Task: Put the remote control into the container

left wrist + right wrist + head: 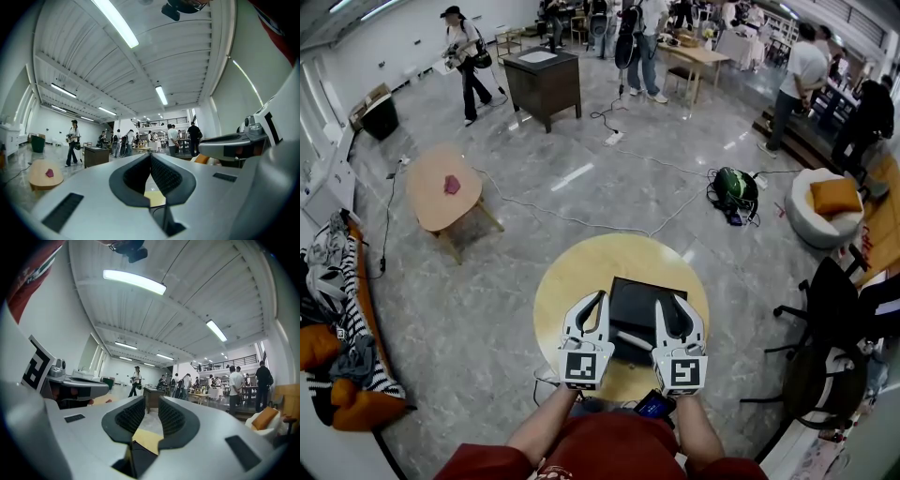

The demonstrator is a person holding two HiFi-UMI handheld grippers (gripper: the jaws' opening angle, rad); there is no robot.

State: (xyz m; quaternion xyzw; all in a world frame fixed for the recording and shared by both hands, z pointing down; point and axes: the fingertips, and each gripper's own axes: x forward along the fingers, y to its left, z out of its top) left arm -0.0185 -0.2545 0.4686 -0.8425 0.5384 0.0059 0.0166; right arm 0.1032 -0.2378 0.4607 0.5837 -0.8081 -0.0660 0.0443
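A black box-shaped container [649, 302] sits on a round yellow table [572, 277] in the head view. Both grippers hover level over the table's near side, at the container's front corners. My left gripper [598, 300] [150, 156] has its pads meeting at the tip, with nothing between them. The jaws of my right gripper [664, 302] [151, 401] stand a narrow gap apart, and nothing is between them. Below the jaws I see the yellow table top [147, 439] and a black edge [140, 460]. I cannot make out the remote control. A small dark object with a blue face [654, 405] lies near the person's lap.
A low oval wooden table [441, 192] stands at the left, with cables running across the floor [572, 220]. At the right are a black office chair [825, 319] and a white pouf with an orange cushion [830, 202]. A dark cabinet [544, 82] and several people are farther back.
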